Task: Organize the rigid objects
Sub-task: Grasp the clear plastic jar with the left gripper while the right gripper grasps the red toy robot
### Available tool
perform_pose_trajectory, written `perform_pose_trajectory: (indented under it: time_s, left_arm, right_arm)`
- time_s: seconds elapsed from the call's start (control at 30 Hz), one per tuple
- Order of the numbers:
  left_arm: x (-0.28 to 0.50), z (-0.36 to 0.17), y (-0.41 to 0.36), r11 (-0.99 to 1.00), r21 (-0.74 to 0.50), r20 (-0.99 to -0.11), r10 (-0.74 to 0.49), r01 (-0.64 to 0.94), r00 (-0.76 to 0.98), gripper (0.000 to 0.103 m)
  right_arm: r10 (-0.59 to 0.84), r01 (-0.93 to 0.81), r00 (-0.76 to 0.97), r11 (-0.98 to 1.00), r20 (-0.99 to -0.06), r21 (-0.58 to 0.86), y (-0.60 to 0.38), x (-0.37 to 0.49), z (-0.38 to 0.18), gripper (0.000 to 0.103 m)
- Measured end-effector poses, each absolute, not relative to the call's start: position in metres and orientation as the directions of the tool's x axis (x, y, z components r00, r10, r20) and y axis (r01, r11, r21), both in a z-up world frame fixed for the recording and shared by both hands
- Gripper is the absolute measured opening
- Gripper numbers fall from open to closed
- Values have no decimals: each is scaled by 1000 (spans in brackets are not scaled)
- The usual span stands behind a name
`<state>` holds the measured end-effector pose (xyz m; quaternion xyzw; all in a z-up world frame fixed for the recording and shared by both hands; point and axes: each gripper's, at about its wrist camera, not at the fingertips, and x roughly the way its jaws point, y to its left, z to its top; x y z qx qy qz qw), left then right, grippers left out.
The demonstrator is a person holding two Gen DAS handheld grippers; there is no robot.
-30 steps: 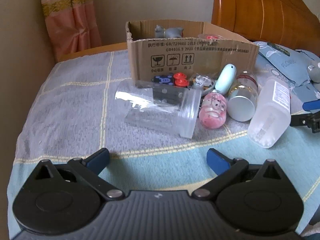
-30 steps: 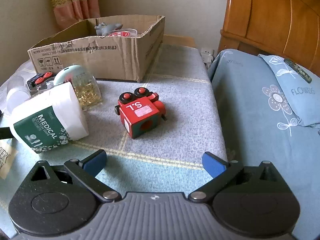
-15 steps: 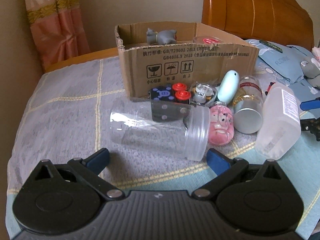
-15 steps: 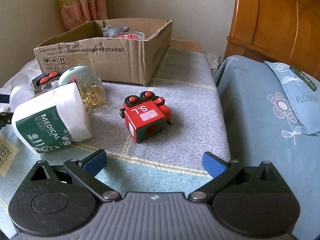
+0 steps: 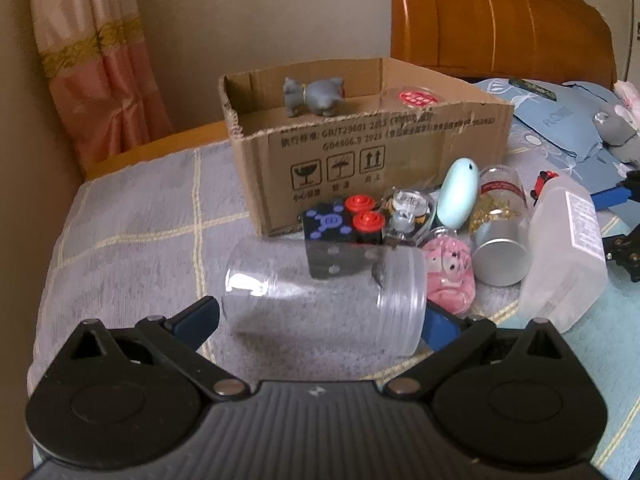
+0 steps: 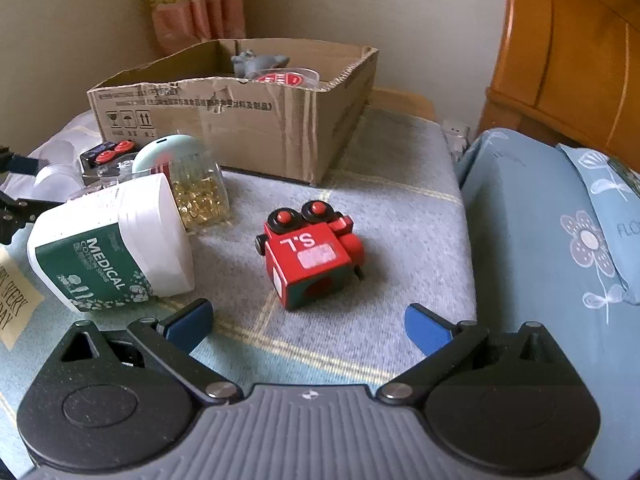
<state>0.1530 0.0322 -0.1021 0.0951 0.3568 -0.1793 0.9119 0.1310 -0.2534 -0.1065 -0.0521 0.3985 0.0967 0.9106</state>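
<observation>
The left gripper (image 5: pixel 320 318) stood with its jaws spread wide, and a clear plastic jar (image 5: pixel 324 294) lay on its side between them, its ribbed lid end toward the right finger and its base toward the left. The blue fingertips (image 5: pixel 196 318) sat just beside the jar's two ends; the frame was slightly blurred there, so whether either pad touched the plastic could not be told. Beyond the jar, a cluster rested on the checked bedspread (image 5: pixel 132 240): a black block with red knobs (image 5: pixel 344 220), a pink toy in a clear capsule (image 5: pixel 448 276), a pale mint egg-shaped case (image 5: pixel 458 194), a bottle of golden capsules with a silver cap (image 5: pixel 498 232) and a white medical bottle (image 5: pixel 564 256) lying on its side. Behind them stood an open cardboard box (image 5: pixel 360 160) holding a grey animal figure (image 5: pixel 314 96). The right gripper (image 6: pixel 308 322) also had its jaws apart, with nothing between them; a red toy block marked "S.L" (image 6: pixel 312 258) lay ahead of the fingers, well clear of both and nearer the centre line. The white medical bottle lay just beyond that gripper's left fingertip.
</observation>
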Motion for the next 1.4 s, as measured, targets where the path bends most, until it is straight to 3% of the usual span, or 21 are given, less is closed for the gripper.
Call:
perform_pose_trajectory:
  time_s: [0.57,1.03,1.17,1.4]
  left_arm:
    - [159,-100,30,911,42,-701,-266,410,662,99]
    - [161,-93,29,900,34,-721,-279,435,634,93]
    - [161,-92,28,897,39,-727,-276,440,629,93]
    - [160,-88,27,893,45,-741,-271,448,614,93]
  right_arm:
    - [260,-409,611,912,-747,-16,-258,176,-104,103]
    - [288,-475,584,879,-759,-32,-253,175,-95,77]
    - [282,-472,585,881,-760,-36,-253,174,-92,61]
    - [251,-439,581,898,-775,-39,-253,172,-90,61]
